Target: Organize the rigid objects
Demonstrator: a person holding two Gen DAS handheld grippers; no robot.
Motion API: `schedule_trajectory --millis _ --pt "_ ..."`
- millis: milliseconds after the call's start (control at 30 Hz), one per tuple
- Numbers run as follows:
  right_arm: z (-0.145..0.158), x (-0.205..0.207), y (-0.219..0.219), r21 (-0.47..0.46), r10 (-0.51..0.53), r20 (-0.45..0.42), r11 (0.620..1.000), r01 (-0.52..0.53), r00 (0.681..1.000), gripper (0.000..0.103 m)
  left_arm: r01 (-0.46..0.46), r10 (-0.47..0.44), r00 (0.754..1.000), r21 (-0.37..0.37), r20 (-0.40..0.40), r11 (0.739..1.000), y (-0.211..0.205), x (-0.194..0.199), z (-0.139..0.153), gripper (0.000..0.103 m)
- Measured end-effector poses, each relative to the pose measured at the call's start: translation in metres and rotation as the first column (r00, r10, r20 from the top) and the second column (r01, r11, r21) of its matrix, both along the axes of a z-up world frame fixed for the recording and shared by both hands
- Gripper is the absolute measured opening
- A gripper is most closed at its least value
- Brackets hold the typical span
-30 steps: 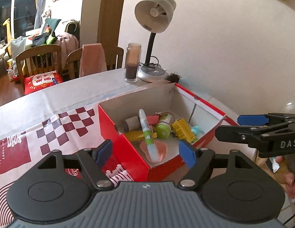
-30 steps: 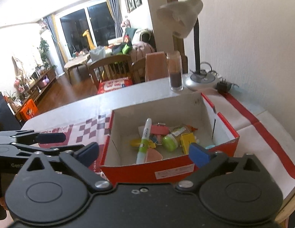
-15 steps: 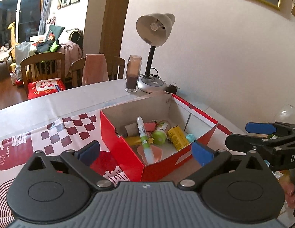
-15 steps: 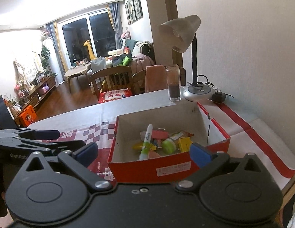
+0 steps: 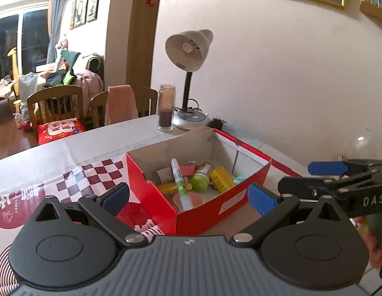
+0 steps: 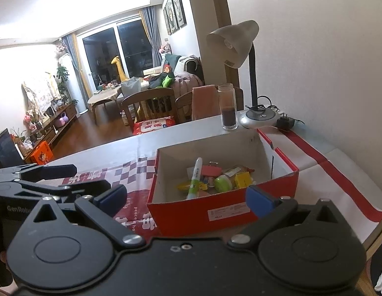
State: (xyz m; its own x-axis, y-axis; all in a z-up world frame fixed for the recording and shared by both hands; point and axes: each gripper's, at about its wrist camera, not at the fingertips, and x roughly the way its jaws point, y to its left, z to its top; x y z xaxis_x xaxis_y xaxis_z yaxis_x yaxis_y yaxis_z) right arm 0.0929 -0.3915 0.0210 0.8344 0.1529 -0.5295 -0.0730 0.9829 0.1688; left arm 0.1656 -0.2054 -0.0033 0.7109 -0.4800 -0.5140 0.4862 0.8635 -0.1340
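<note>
A red cardboard box (image 5: 200,212) stands open on the table and holds several small things. Among them are a white-and-green marker (image 5: 180,182), a green round case (image 5: 200,180) and a small yellow carton (image 5: 221,180). My left gripper (image 5: 188,199) hangs open in front of the box's near corner, with nothing between its blue pads. The right gripper (image 6: 187,199) is also open and empty, facing the box's (image 6: 223,212) long side, where the marker (image 6: 194,177) shows again. Each gripper appears at the edge of the other's view.
A desk lamp (image 5: 188,49) and a glass jar (image 5: 165,108) with dark contents stand behind the box by the wall. A power adapter (image 6: 284,123) lies by the lamp base. Wooden chairs (image 5: 55,103) line the table's far side. A red-and-white checked cloth (image 5: 92,175) covers the table.
Both grippers have drawn back from the box, which now looks smaller and farther off. The left jaws have spread wider. The things in the box have not moved.
</note>
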Motion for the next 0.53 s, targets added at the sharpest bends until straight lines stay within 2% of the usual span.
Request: schedule_trajectory --millis 233,533 --pt "-0.006 -0.001 -0.001 0.004 -0.004 -0.017 1.0 0.004 1.0 0.103 -0.025 0.025 0.999 -0.001 -0.032 1.0 0.001 0.002 -0.005 0.103" --pt "-0.011 -0.001 -0.002 0.01 -0.016 -0.035 1.0 0.017 0.999 0.103 -0.033 0.033 0.999 -0.001 -0.031 0.999 0.0 0.002 -0.007 0.103"
